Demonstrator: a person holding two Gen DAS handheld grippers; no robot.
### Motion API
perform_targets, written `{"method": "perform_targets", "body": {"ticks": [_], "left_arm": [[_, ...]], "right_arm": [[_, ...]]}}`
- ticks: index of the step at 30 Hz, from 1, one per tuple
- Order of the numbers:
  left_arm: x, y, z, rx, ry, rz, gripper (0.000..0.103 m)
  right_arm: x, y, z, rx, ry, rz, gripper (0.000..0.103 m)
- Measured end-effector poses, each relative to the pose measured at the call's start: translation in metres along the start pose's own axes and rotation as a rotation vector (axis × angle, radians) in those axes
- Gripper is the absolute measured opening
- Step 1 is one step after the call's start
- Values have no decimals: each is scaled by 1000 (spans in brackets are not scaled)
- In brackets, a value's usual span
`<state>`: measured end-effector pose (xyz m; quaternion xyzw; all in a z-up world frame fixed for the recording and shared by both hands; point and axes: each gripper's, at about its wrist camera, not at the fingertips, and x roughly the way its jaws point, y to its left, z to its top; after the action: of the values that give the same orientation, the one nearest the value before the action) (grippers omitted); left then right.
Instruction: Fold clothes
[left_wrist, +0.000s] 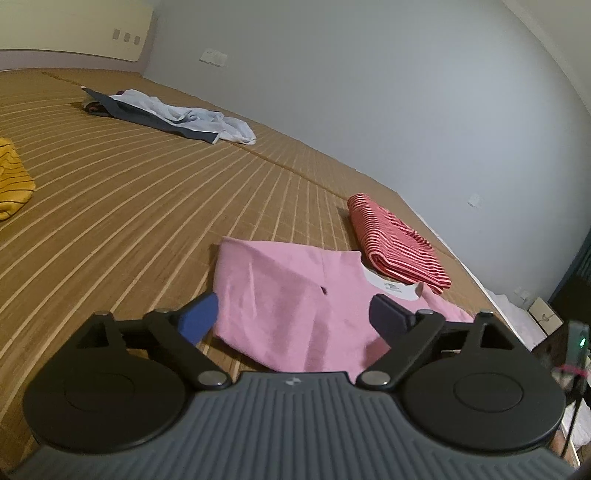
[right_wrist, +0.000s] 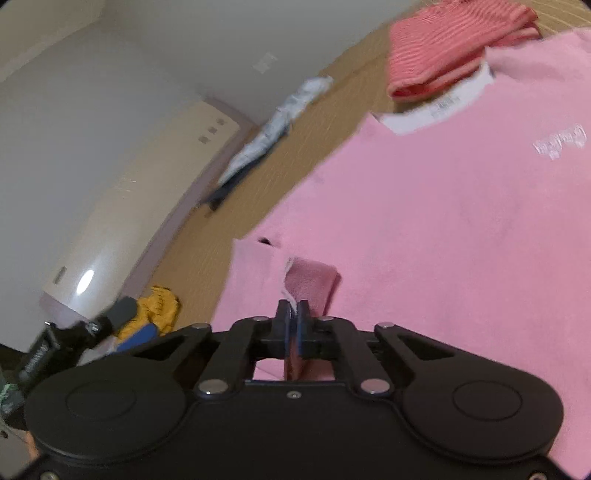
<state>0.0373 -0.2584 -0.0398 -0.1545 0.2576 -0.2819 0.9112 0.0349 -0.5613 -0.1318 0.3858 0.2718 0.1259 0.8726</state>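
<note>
A pink shirt (left_wrist: 288, 288) lies partly folded on the bamboo mat (left_wrist: 147, 206), its white collar label toward the far right. My left gripper (left_wrist: 295, 314) hovers just above the shirt's near edge with its jaws wide apart and nothing between the blue pads (left_wrist: 199, 317). In the right wrist view the pink shirt (right_wrist: 443, 240) fills the right half. My right gripper (right_wrist: 293, 315) is shut on a raised fold of the shirt's edge (right_wrist: 310, 284), and the cloth is pinched between the pads.
A folded red-striped garment (left_wrist: 395, 243) lies just past the shirt's collar, near the wall. A light blue and navy garment (left_wrist: 177, 118) lies crumpled farther back. A yellow striped garment (left_wrist: 11, 177) sits at the left edge. The mat's right edge drops off near a bedside stand.
</note>
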Motion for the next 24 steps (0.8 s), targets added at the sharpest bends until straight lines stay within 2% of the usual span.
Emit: {"method": "perform_targets", "body": {"ticks": [6, 9, 15, 20, 22, 24], "left_arm": [[10, -5, -6, 25, 0, -15, 103], [15, -4, -8, 10, 10, -34, 103], [25, -11, -11, 59, 56, -52, 103], [33, -21, -16, 119, 103, -67, 103], [36, -23, -18, 129, 112, -70, 103], [38, -26, -20, 131, 118, -65, 103]], "right_arm": [[-19, 13, 32, -37, -74, 74, 3], [-29, 18, 54, -46, -112, 109, 3], [-51, 25, 100, -88, -203, 117, 3], [-75, 18, 136, -137, -293, 53, 3], [-71, 11, 138, -146, -250, 21, 4], [-61, 2, 135, -157, -187, -10, 10]]}}
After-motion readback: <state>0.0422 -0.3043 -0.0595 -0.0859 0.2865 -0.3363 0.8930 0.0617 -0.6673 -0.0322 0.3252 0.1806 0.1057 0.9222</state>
